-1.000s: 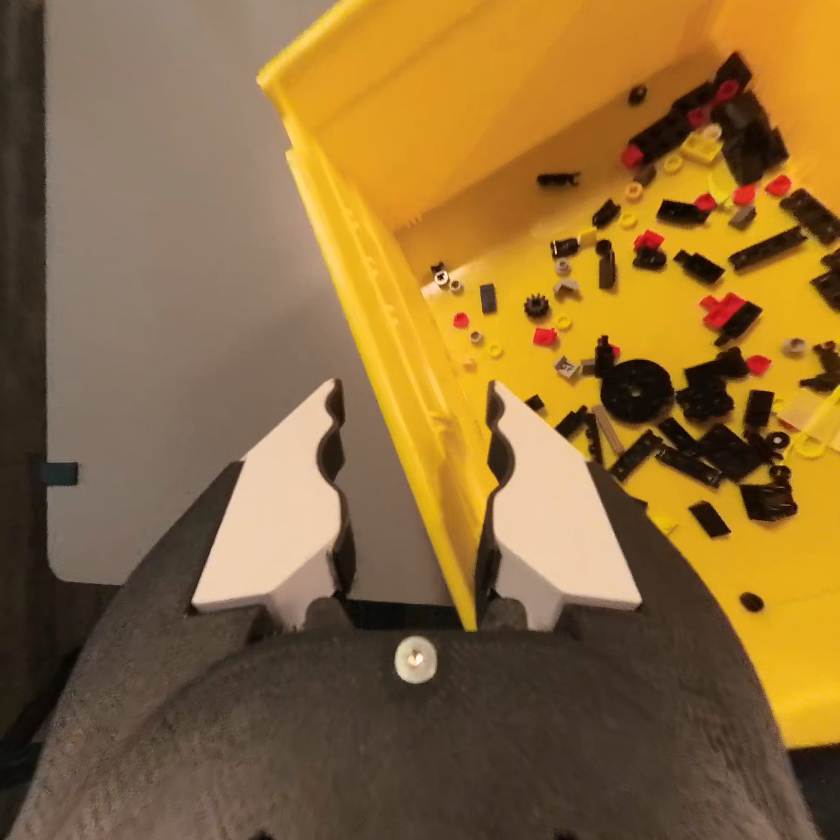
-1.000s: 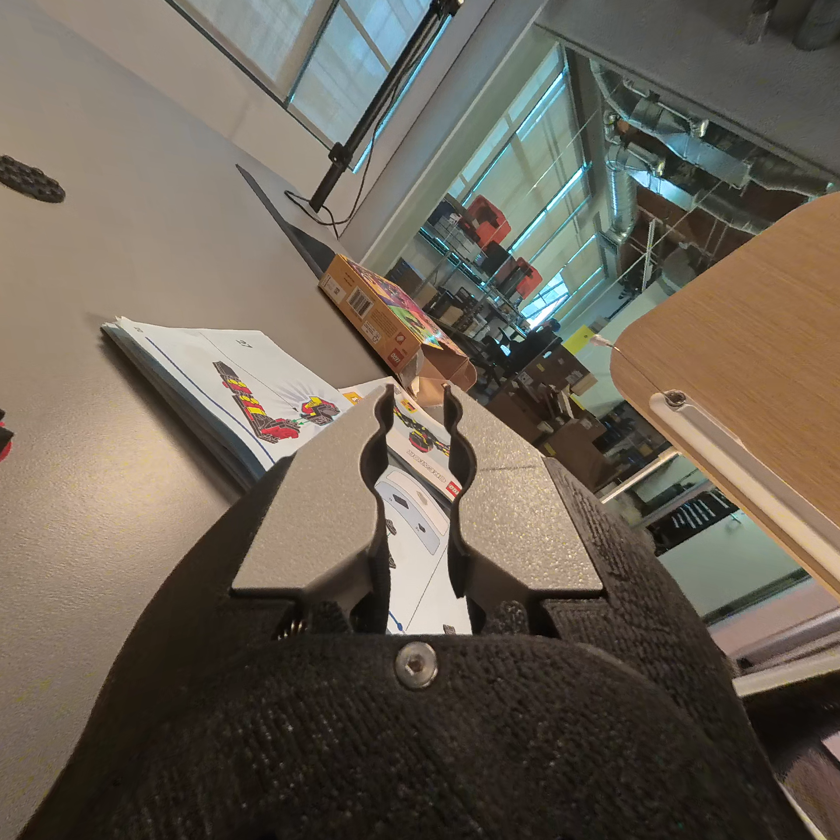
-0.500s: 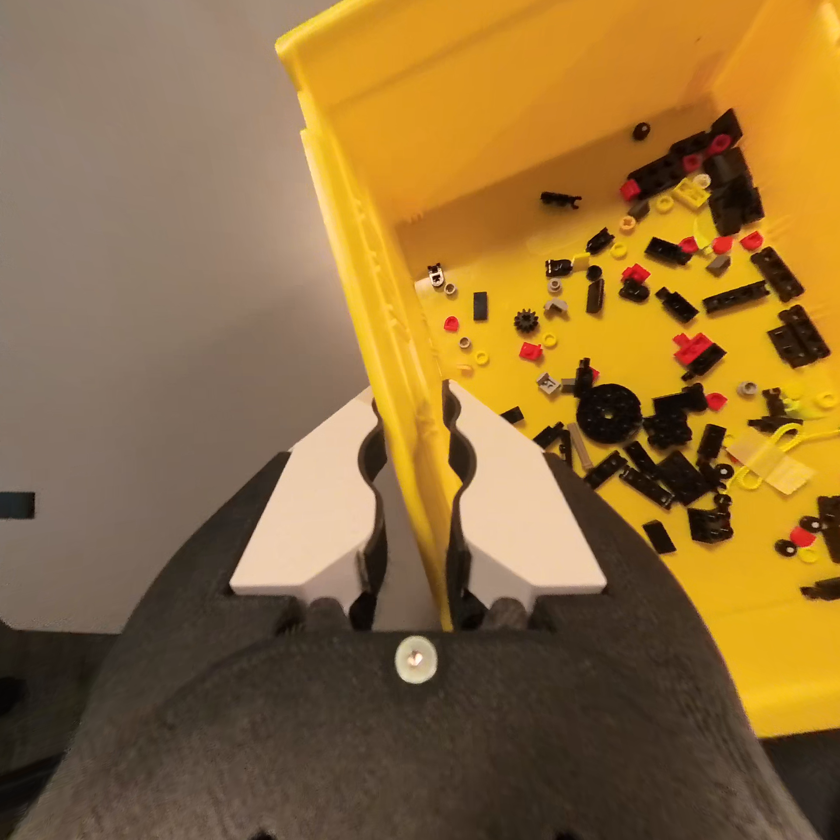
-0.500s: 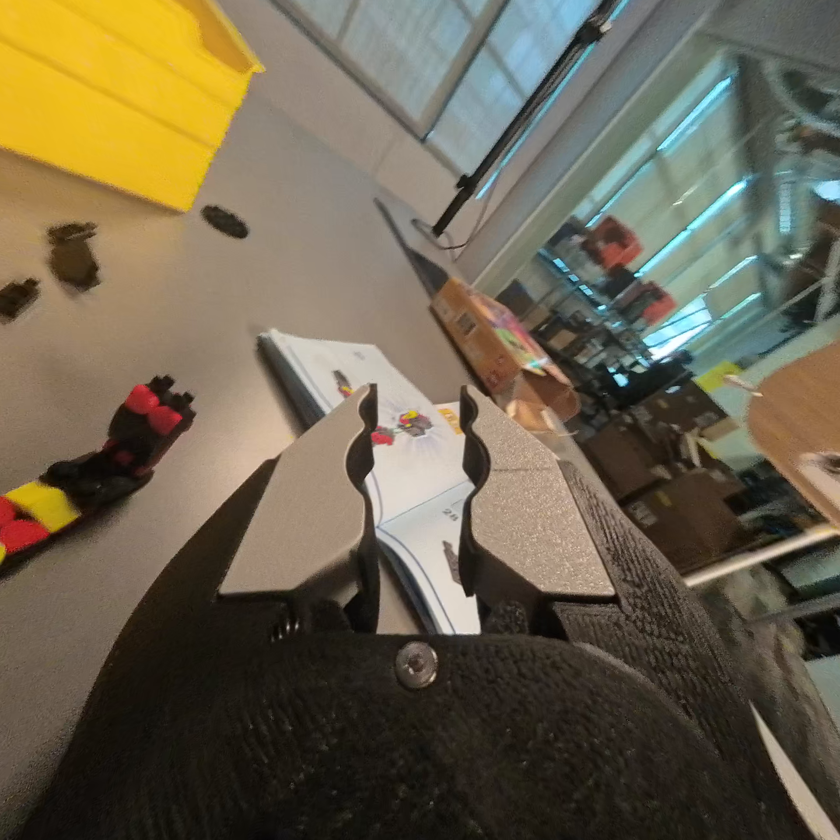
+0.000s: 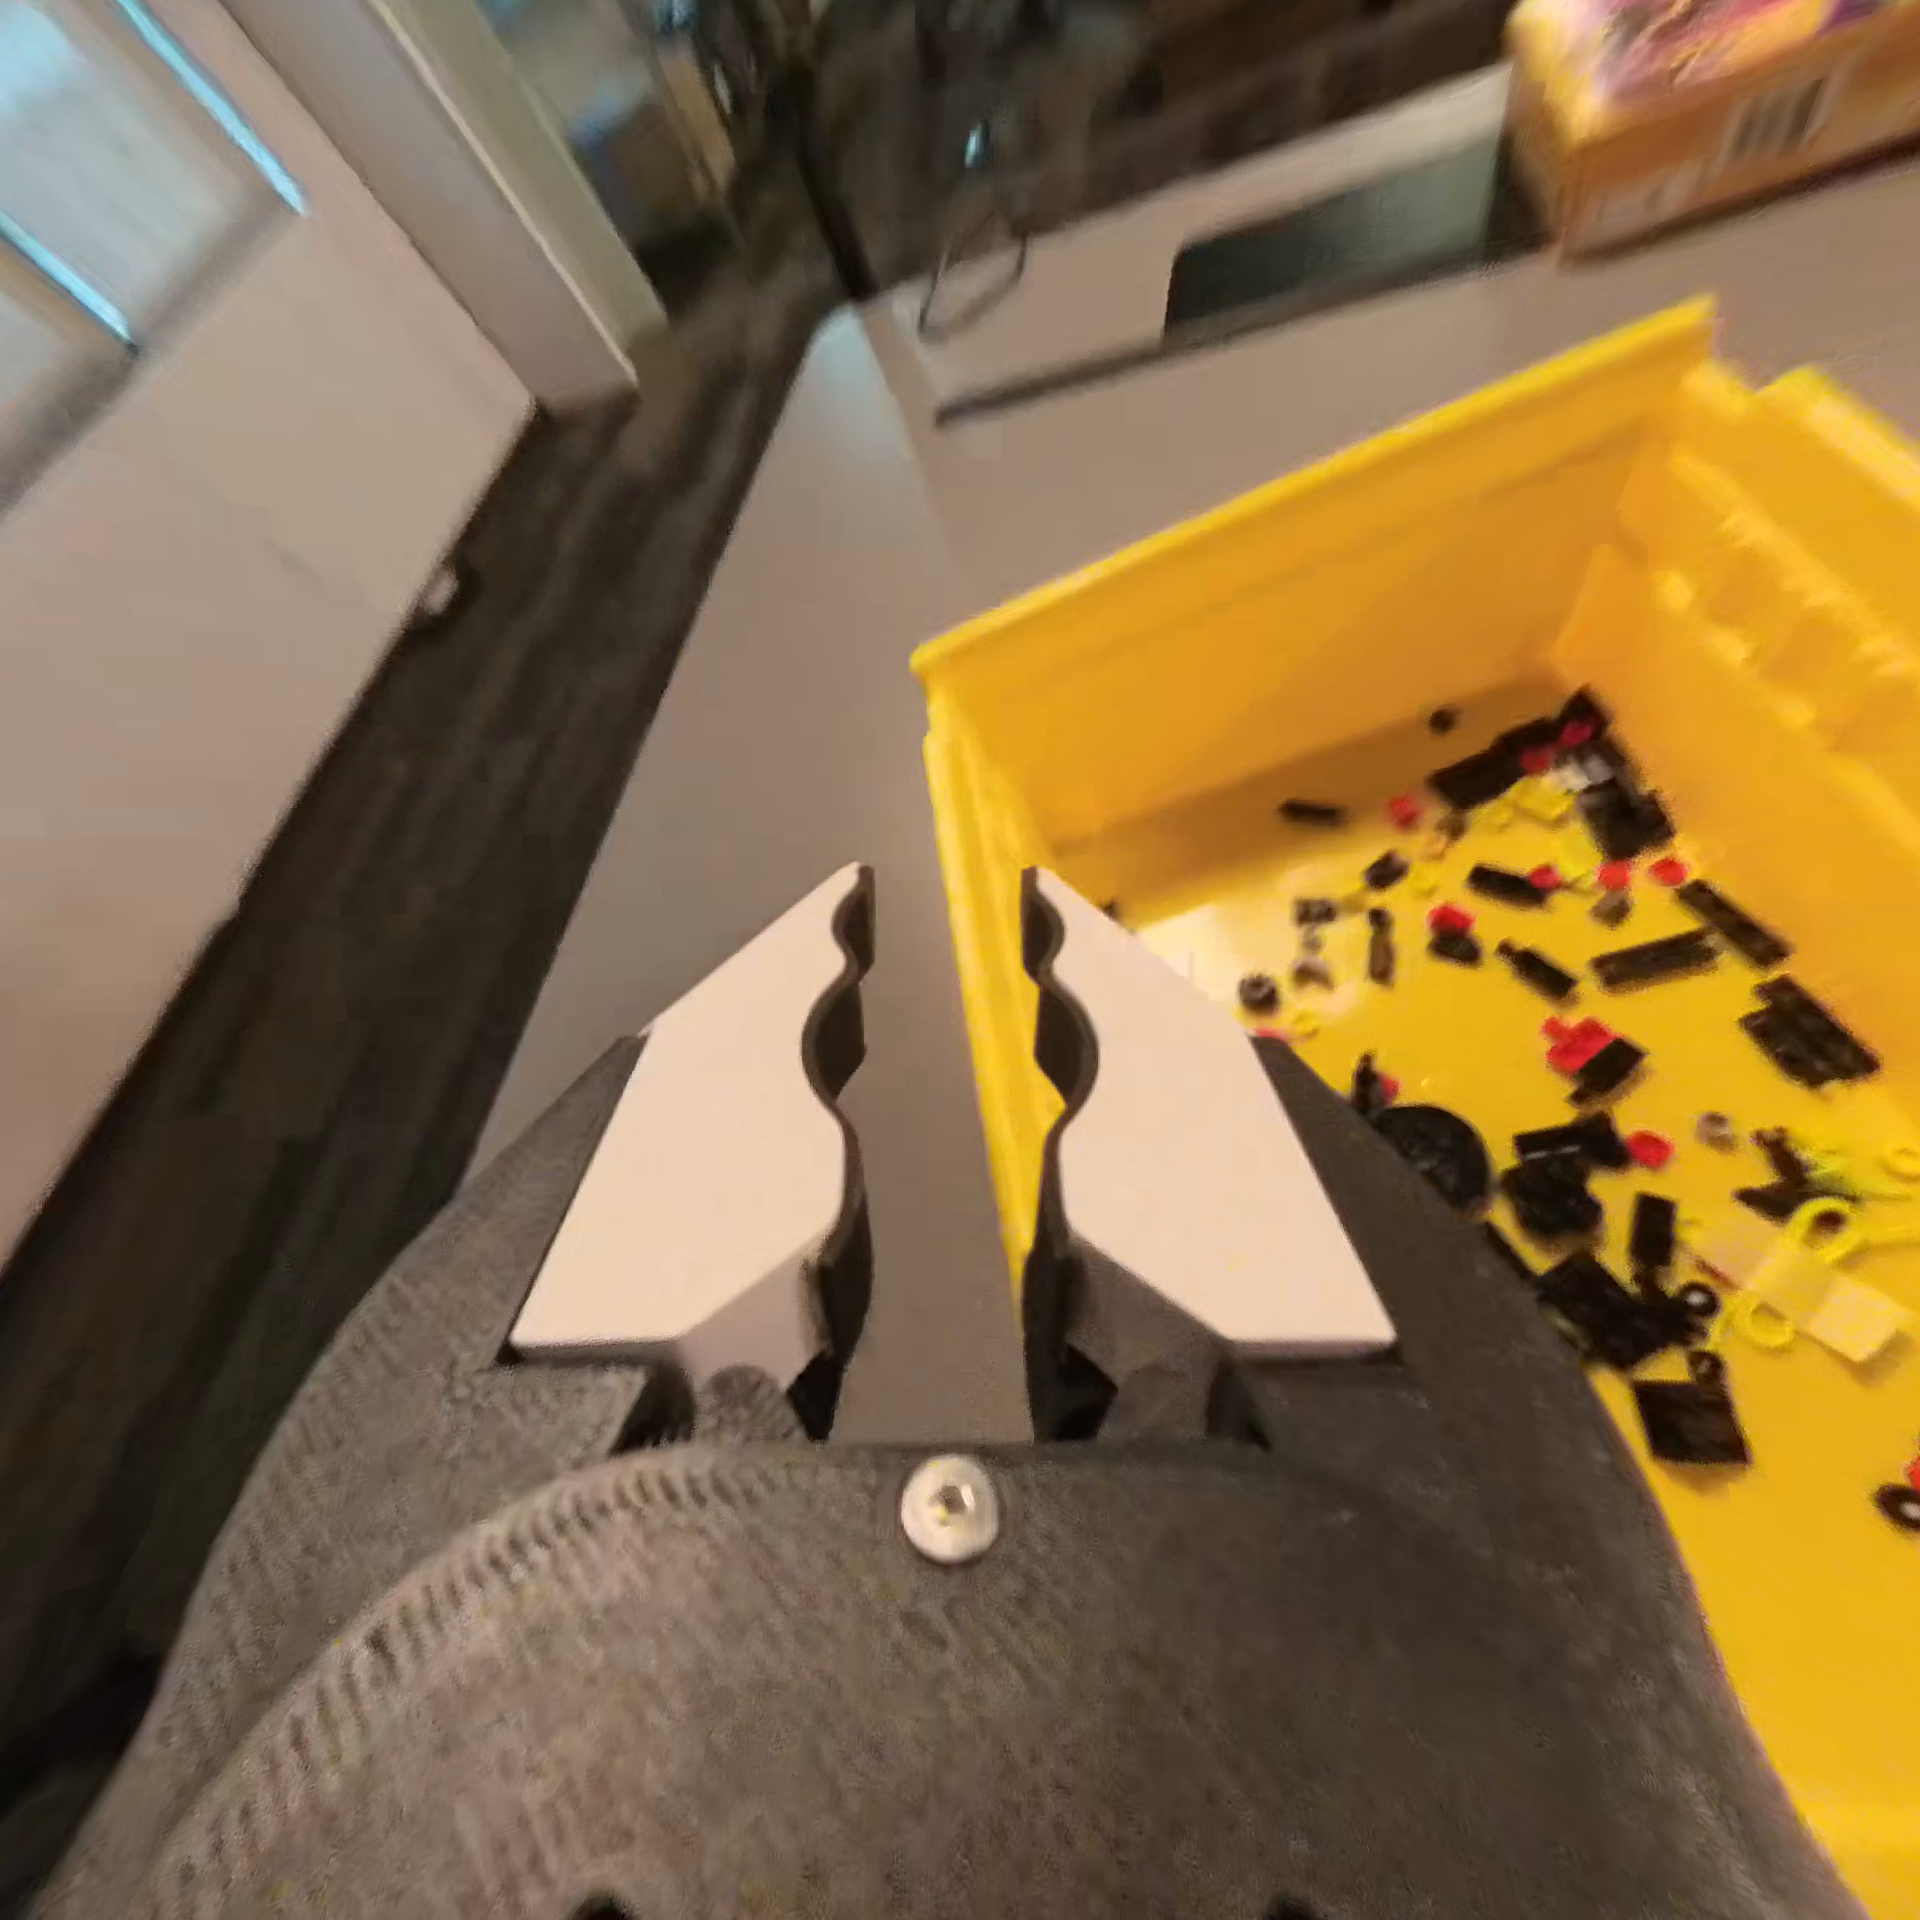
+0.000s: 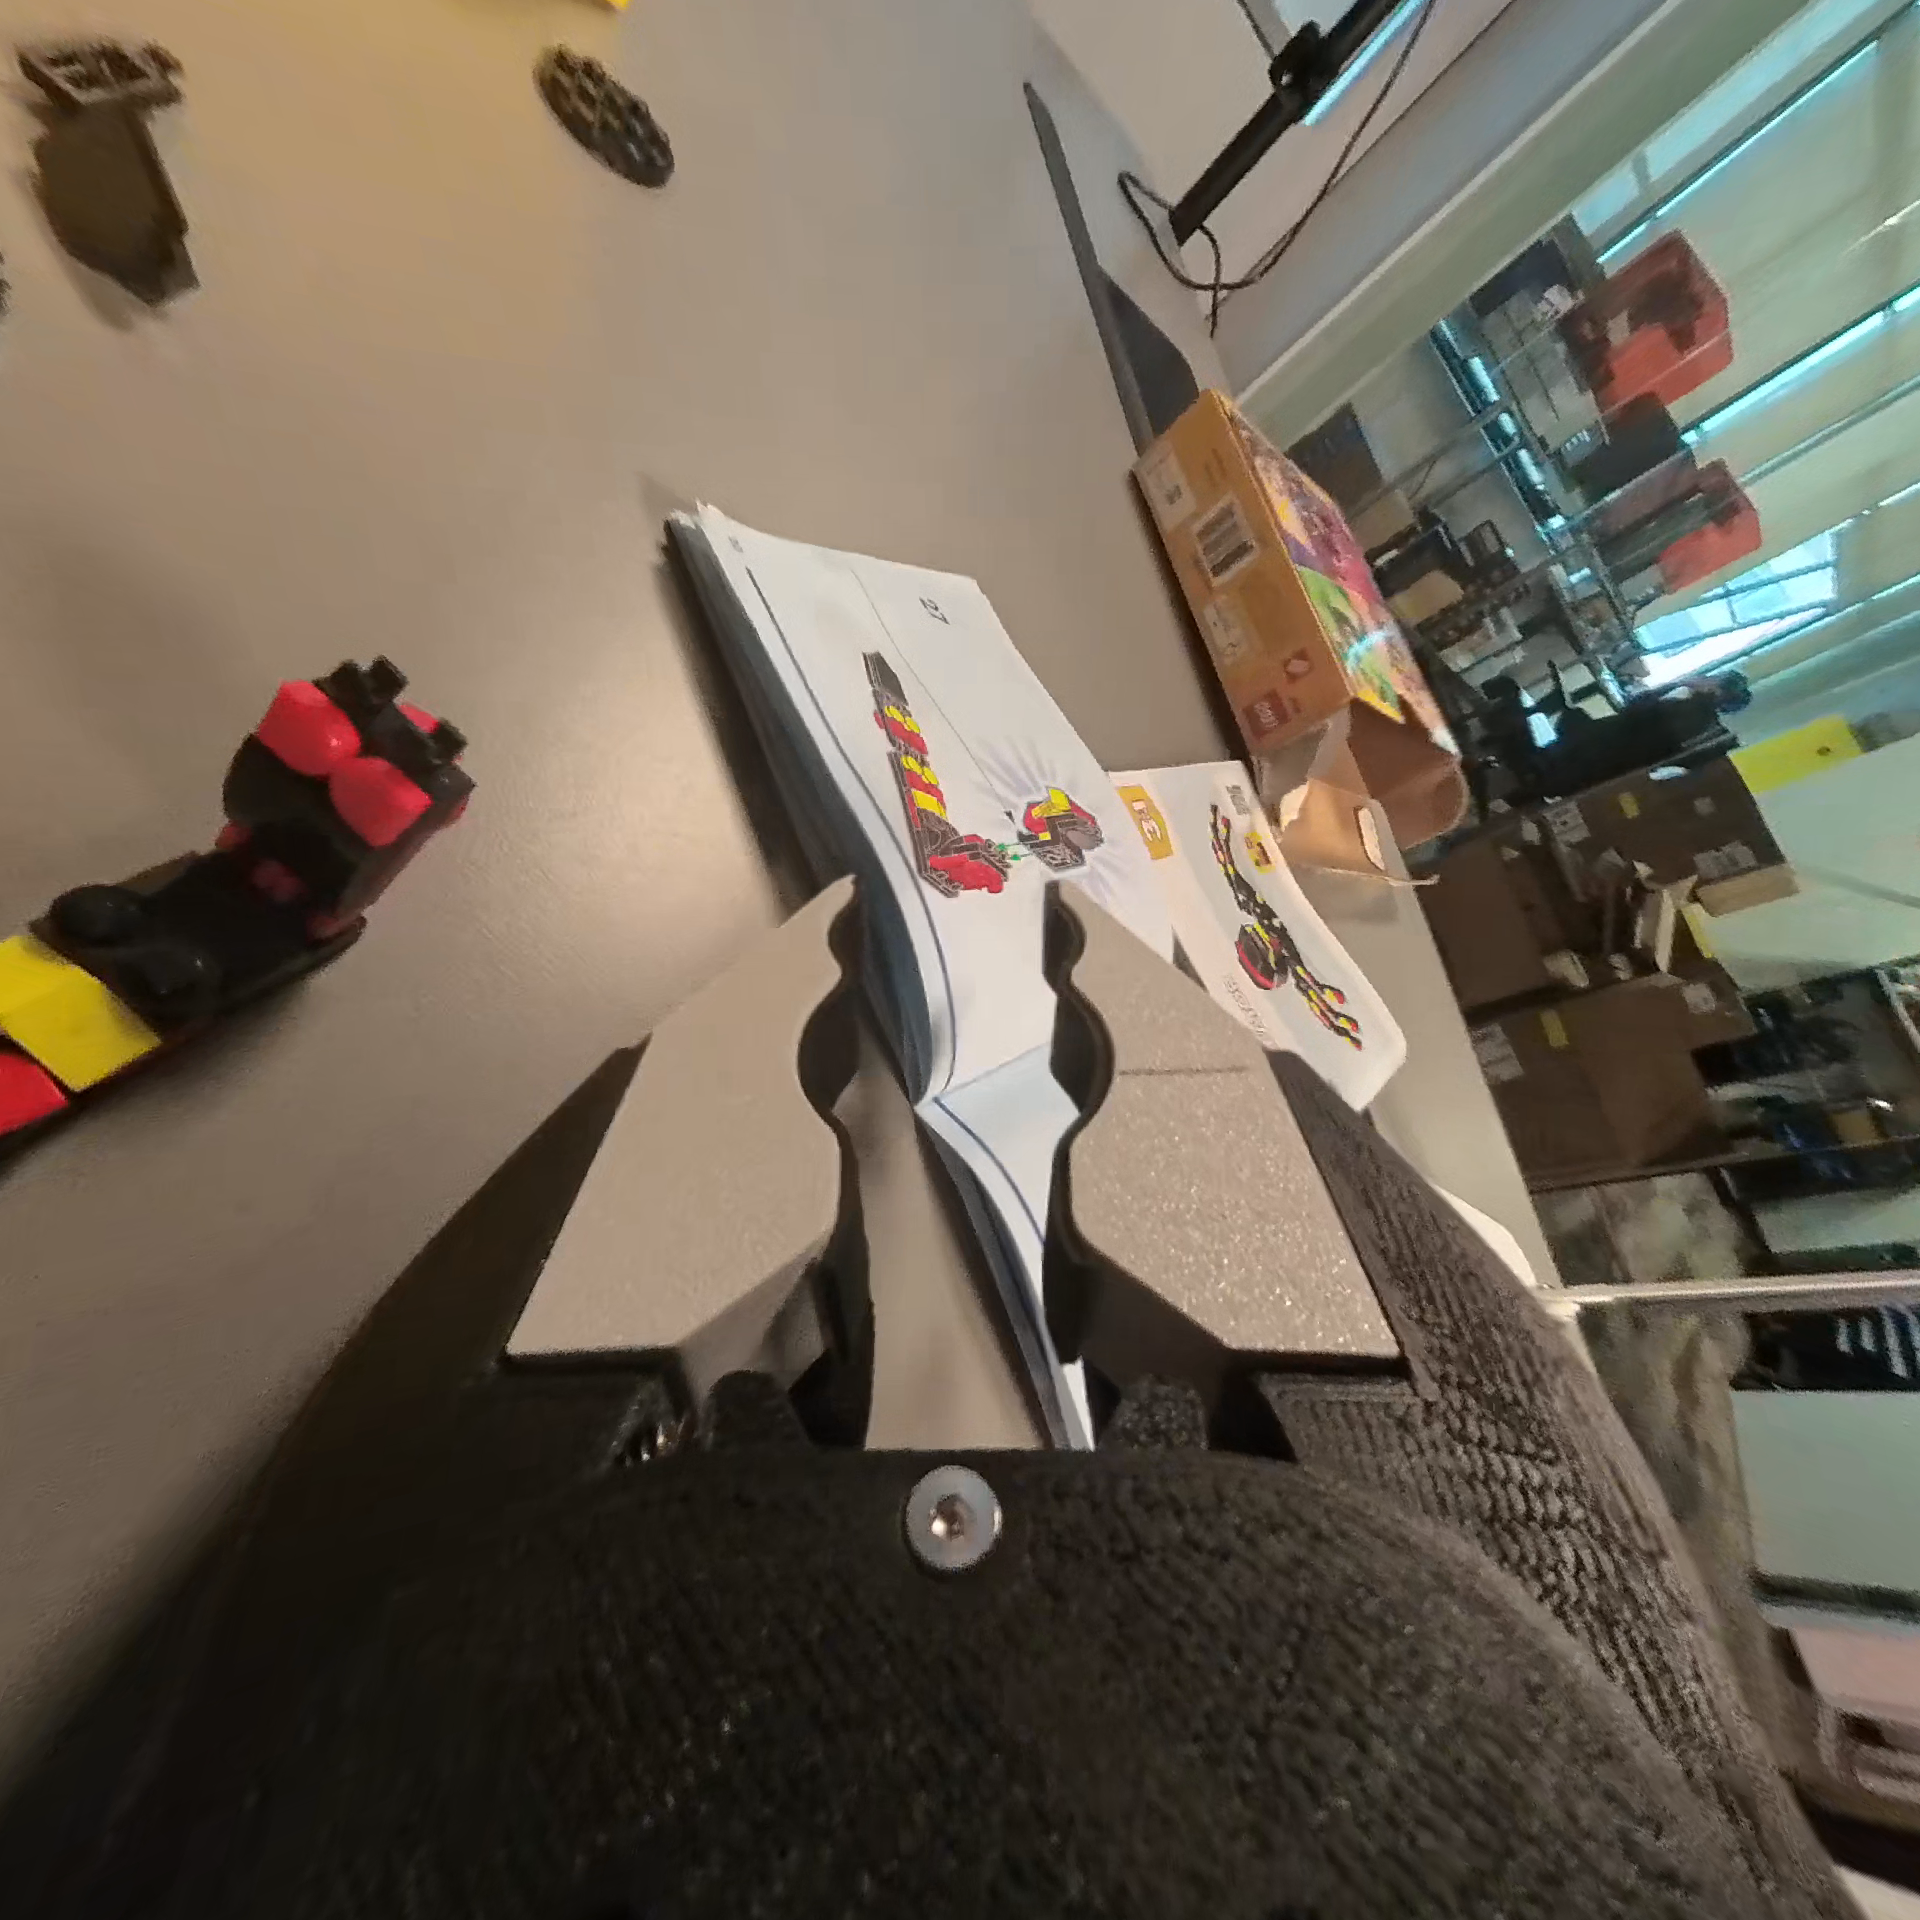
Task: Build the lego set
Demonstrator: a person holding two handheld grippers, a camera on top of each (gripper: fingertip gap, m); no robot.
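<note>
A yellow bin (image 5: 1299,644) holds many loose black, red and yellow Lego pieces (image 5: 1558,1039). My left gripper (image 5: 945,883) is open and straddles the bin's left wall, which lies against the right finger; grey table shows between the wall and the left finger. My right gripper (image 6: 951,894) is open and empty, low over the open instruction booklet (image 6: 935,727). A partly built black, red and yellow model (image 6: 260,852) lies on the table to its left.
A black round plate (image 6: 603,114) and a black piece (image 6: 104,177) lie farther off on the table. A leaflet (image 6: 1278,914) and a cardboard set box (image 6: 1278,592) lie beyond the booklet. The box also shows in the left wrist view (image 5: 1714,104). The table edge and dark floor (image 5: 364,935) run left of the bin. One gripper's finger ends stand about 45 cm off the other's. Measured from the fingertips, the black round plate (image 6: 603,114) is 20 cm or so from the right gripper and 25 cm from the left.
The left view has tilted up, so the room now shows; its fingers narrowed around the bin wall and stay there. The right gripper swung down towards the booklet and opened a little.
</note>
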